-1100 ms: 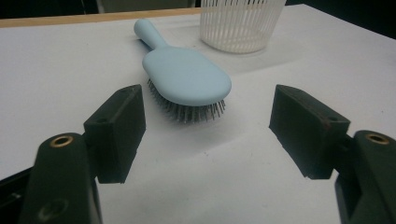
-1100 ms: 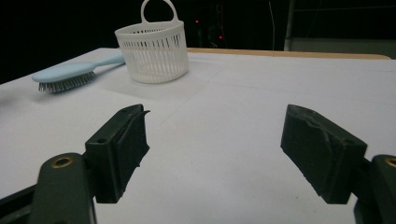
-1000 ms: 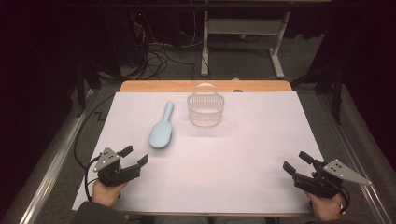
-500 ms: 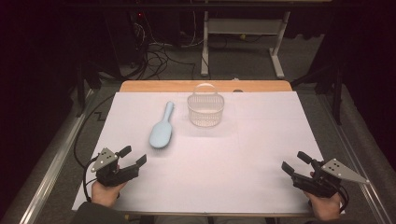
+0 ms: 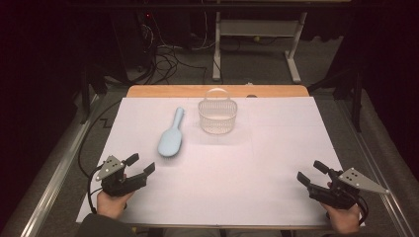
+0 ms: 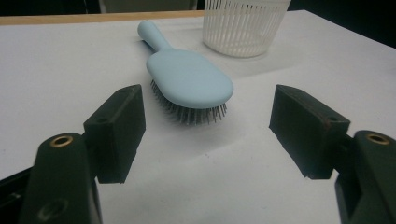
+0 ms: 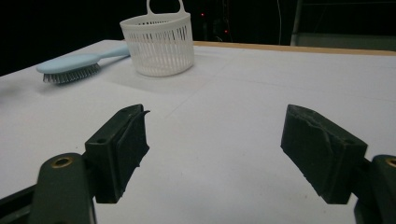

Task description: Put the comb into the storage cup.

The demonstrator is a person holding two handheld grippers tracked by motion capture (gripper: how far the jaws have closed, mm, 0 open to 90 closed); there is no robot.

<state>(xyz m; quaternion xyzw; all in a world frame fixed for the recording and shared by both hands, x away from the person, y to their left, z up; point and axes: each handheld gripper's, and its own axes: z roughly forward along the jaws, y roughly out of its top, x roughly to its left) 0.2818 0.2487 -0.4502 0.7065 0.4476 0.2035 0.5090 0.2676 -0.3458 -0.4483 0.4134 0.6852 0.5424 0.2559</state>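
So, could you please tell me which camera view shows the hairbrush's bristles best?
The left gripper view: the light blue hairbrush lies close ahead, bristles down, with the bristle ends plain beneath its head. The right gripper view shows the hairbrush farther off, side-on, bristles small. The high view shows the hairbrush from above, its back alone.

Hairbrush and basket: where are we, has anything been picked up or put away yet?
Nothing looks done. The blue hairbrush lies bristles down on the white table cover, beside the white basket, which looks empty. Nothing is in hand: the left gripper and right gripper sit open near the table's near edge. If the brush is meant for the basket, the whole grasp and placing is left.
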